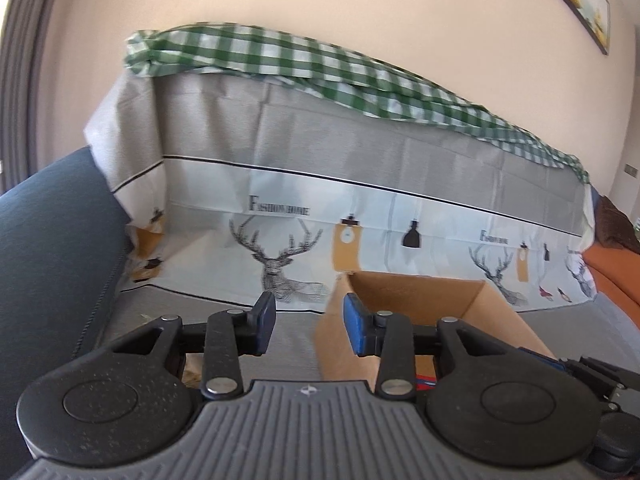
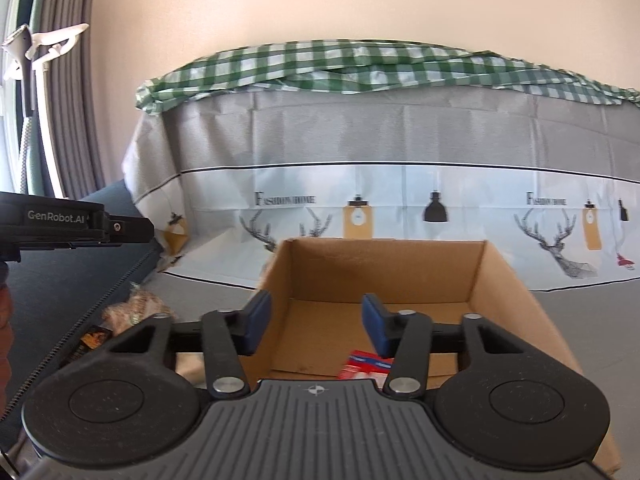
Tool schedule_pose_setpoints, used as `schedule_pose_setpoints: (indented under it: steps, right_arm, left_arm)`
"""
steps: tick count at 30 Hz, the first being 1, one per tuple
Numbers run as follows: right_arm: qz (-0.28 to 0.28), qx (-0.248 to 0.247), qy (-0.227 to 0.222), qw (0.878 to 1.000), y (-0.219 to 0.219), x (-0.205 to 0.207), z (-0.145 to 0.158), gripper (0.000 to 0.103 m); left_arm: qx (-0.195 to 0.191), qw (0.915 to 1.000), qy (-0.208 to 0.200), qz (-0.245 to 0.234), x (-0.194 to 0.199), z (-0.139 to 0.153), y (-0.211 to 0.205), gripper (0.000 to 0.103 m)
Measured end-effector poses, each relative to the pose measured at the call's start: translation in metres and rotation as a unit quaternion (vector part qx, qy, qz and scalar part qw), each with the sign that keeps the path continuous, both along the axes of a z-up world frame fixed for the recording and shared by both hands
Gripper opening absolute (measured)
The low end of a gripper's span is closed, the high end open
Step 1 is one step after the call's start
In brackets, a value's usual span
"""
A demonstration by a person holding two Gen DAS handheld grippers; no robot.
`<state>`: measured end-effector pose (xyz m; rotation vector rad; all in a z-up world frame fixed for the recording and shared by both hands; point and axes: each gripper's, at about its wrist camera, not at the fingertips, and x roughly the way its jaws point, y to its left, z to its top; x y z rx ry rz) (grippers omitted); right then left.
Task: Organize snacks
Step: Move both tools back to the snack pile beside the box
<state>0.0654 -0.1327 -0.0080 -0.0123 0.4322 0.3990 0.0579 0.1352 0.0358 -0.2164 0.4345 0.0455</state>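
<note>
An open cardboard box [image 2: 384, 272] stands on the grey sofa seat; it also shows in the left wrist view [image 1: 440, 296]. A red, white and blue snack packet [image 2: 366, 366] lies on the box floor, just below my right gripper [image 2: 316, 328], which is open and empty above the box's left half. My left gripper [image 1: 310, 324] is open and empty, hovering over the box's left wall. More snack packets [image 2: 136, 308] lie on the seat left of the box, under the left gripper's body [image 2: 72, 224].
A deer-print cloth [image 1: 360, 184] covers the sofa back, with a green checked cloth [image 1: 304, 64] on top. A dark blue armrest [image 1: 52, 248] rises at the left. An orange cushion [image 1: 612, 272] lies at the far right.
</note>
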Motion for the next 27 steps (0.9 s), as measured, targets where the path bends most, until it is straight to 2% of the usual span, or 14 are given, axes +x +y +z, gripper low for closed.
schedule_pose_setpoints:
  steps: [3, 7, 9, 11, 12, 13, 15, 18, 21, 24, 27]
  right_arm:
    - [0.012, 0.005, -0.003, 1.0, 0.015, -0.006, -0.001, 0.04]
    - [0.028, 0.013, -0.01, 0.999, 0.037, -0.014, -0.001, 0.037]
    - [0.039, 0.015, -0.009, 0.999, 0.047, -0.016, -0.003, 0.033]
    - [0.053, 0.02, -0.006, 0.998, 0.057, -0.019, -0.004, 0.028]
    - [0.06, 0.022, -0.003, 0.998, 0.062, -0.02, -0.005, 0.025]
    - [0.069, 0.025, 0.003, 0.997, 0.067, -0.02, -0.006, 0.023]
    - [0.083, 0.028, 0.015, 0.996, 0.078, -0.022, -0.01, 0.023]
    - [0.103, 0.028, 0.028, 0.994, 0.095, -0.024, -0.016, 0.023]
    - [0.124, 0.025, 0.046, 0.991, 0.113, -0.025, -0.024, 0.023]
    - [0.139, 0.017, 0.069, 0.988, 0.133, -0.022, -0.035, 0.023]
    - [0.14, 0.01, 0.104, 0.985, 0.15, -0.017, -0.05, 0.026]
  left_arm:
    - [-0.02, 0.9994, 0.008, 0.027, -0.003, -0.004, 0.022, 0.042]
    - [-0.052, 0.9963, 0.003, 0.068, -0.011, -0.009, 0.05, 0.041]
    - [-0.061, 0.9942, 0.0, 0.088, -0.016, -0.01, 0.065, 0.04]
    - [-0.067, 0.9917, -0.004, 0.11, -0.022, -0.012, 0.082, 0.032]
    - [-0.07, 0.9906, -0.001, 0.118, -0.024, -0.015, 0.09, 0.022]
    - [-0.074, 0.9896, 0.005, 0.123, -0.025, -0.018, 0.099, 0.017]
    - [-0.086, 0.9869, 0.016, 0.135, -0.03, -0.029, 0.115, 0.017]
    - [-0.121, 0.9786, 0.056, 0.156, -0.028, -0.047, 0.136, 0.014]
    - [-0.148, 0.9721, 0.069, 0.169, -0.027, -0.055, 0.15, 0.014]
    - [-0.154, 0.9699, 0.077, 0.172, -0.024, -0.057, 0.153, 0.015]
    - [-0.145, 0.9718, 0.081, 0.167, -0.019, -0.058, 0.15, 0.015]
